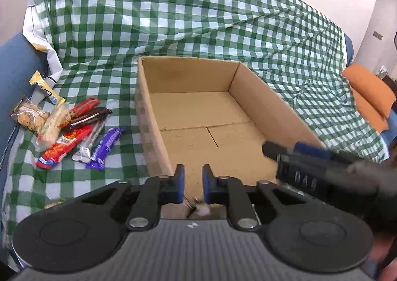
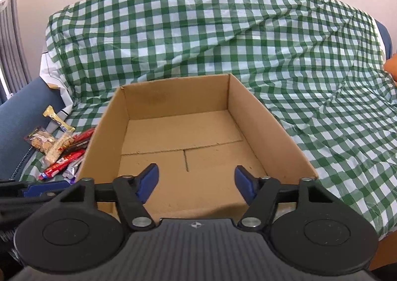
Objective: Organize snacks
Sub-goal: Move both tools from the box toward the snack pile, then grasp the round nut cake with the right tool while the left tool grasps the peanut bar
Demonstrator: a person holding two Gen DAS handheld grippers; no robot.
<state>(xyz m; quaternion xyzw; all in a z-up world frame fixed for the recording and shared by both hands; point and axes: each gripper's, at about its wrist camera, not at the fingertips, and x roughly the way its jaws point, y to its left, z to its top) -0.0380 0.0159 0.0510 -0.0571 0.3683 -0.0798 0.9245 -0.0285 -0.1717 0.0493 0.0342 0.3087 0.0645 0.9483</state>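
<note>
Your left gripper point(image 1: 193, 181) hangs over the near end of the open cardboard box point(image 1: 158, 117), its blue-padded fingers point(image 1: 180, 179) drawn close with only a narrow gap between them and nothing in it. The pile of snacks point(image 1: 67, 129) lies well to the left of those fingers, outside the box, on the green-and-white checked cloth point(image 1: 198, 20). The box's left wall stands between your left gripper and the pile.

In that pile, a purple bar point(image 1: 106, 147) lies nearest the box, with a silver wrapper point(image 1: 89, 143) just beside it and a long red-orange packet point(image 1: 62, 147) next along. Behind these sit a dark brown bar point(image 1: 89, 117) and a red bar point(image 1: 85, 106), and farther left a clear bag of cookies point(image 1: 29, 117). A yellow-ended bar point(image 1: 46, 87) lies apart at the back, by the blue cushion point(image 1: 15, 70).

Your right gripper point(image 2: 196, 181) is spread wide, holding nothing, and points into the box from its near edge; the box floor point(image 2: 183, 137) shows bare cardboard between the fingers. From this side the snacks point(image 2: 59, 152) sit low and far to the left, partly hidden behind the box's left wall point(image 2: 104, 132). Your right gripper also shows in the left view, blurred, at the box's right near corner. An orange cushion point(image 1: 369, 92) rests on the cloth to the far right.
</note>
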